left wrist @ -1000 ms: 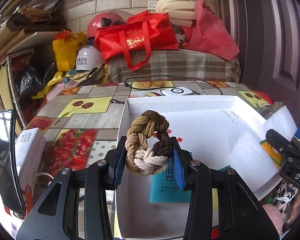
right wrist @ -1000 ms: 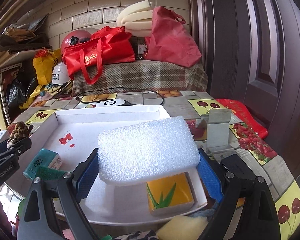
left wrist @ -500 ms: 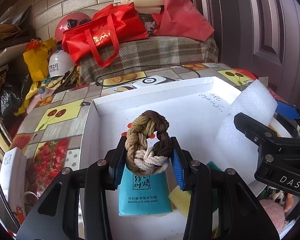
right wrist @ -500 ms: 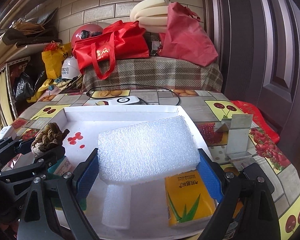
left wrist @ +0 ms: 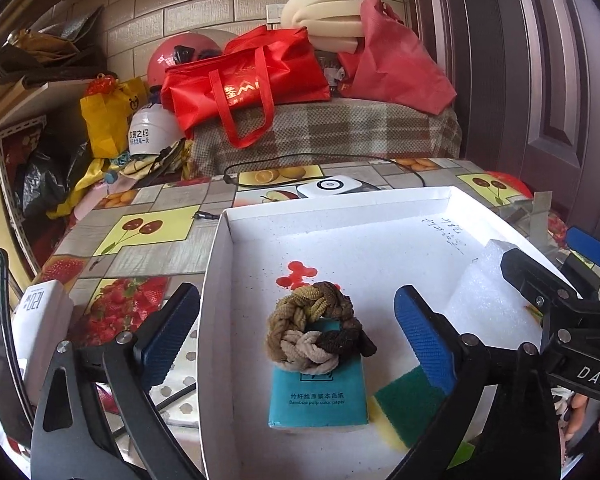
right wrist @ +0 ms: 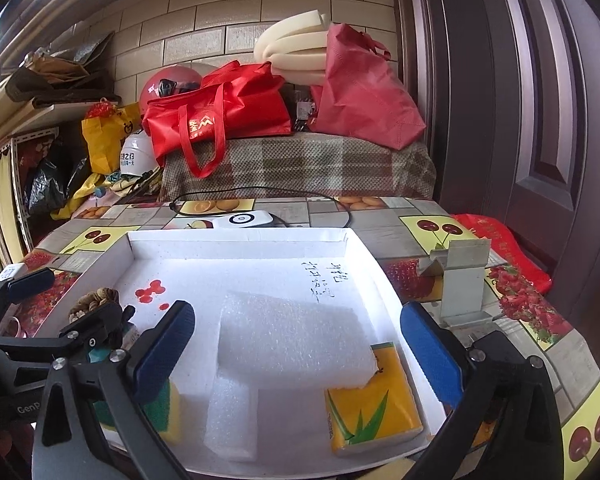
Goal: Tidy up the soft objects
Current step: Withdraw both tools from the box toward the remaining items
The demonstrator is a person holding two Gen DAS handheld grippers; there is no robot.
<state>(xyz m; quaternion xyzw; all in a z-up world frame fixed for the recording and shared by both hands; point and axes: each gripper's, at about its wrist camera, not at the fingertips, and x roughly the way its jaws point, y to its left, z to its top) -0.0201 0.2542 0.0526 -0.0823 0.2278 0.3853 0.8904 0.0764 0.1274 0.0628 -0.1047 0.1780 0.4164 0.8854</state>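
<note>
Both tongs stand spread with nothing between them; the left gripper hangs over the near left part of the white tray, and the braided rope knot lies just ahead of it, resting on the far end of the teal tissue pack and touching neither blue pad; the right gripper is spread the same way around the big white foam block, which sits in the near right part of the tray, one corner lapping over the yellow tissue pack and its left side over a narrow foam strip; a green and yellow sponge lies at the near edge between the teal pack and the foam; so the soft things are in the tray, and the step in hand looks like a clean let-go and a pull back; to do it well, I would draw each gripper straight back along its own line, jaws kept wide, so no pad drags the knot off the pack or tips the foam block; the knot is perched, not flat on the tray floor, and a light brush could roll it; the two grippers sit close together near the sponge, so backing them out one at a time, or slightly apart, seems safer than crossing paths; whether more soft items wait outside the tray I cannot tell
</note>
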